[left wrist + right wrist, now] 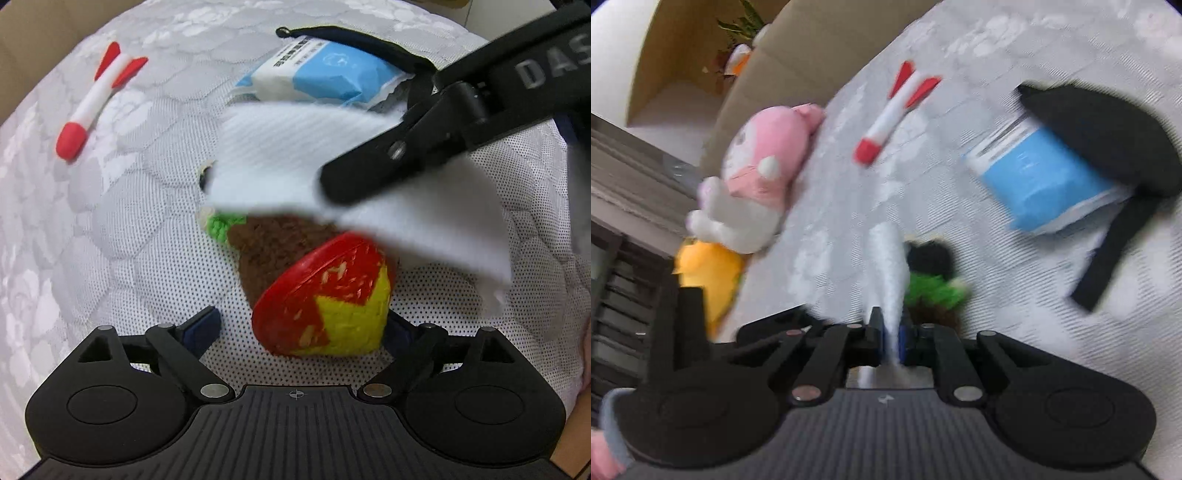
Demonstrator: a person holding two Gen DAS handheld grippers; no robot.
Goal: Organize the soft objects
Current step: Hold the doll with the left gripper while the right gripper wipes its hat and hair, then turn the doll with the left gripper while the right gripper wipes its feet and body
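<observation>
White ribbed cloth (280, 155), soft and flat, pinched in right gripper (892, 334) above mattress (110, 221) centre. Left gripper (303, 332) spread around red-yellow wedge toy (325, 306) on brown knit plush (266, 243). Farther: blue tissue pack (314, 77), black strap (354, 37), foam rocket (96, 99) left. "DAS" legible on right arm.

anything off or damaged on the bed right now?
One thing: the red and yellow soft ball between the open left gripper fingers has pale scuffs where its skin looks chipped. Otherwise just clutter: a black strap draped over the blue and white tissue pack, and the right gripper pinching a white cloth.
</observation>
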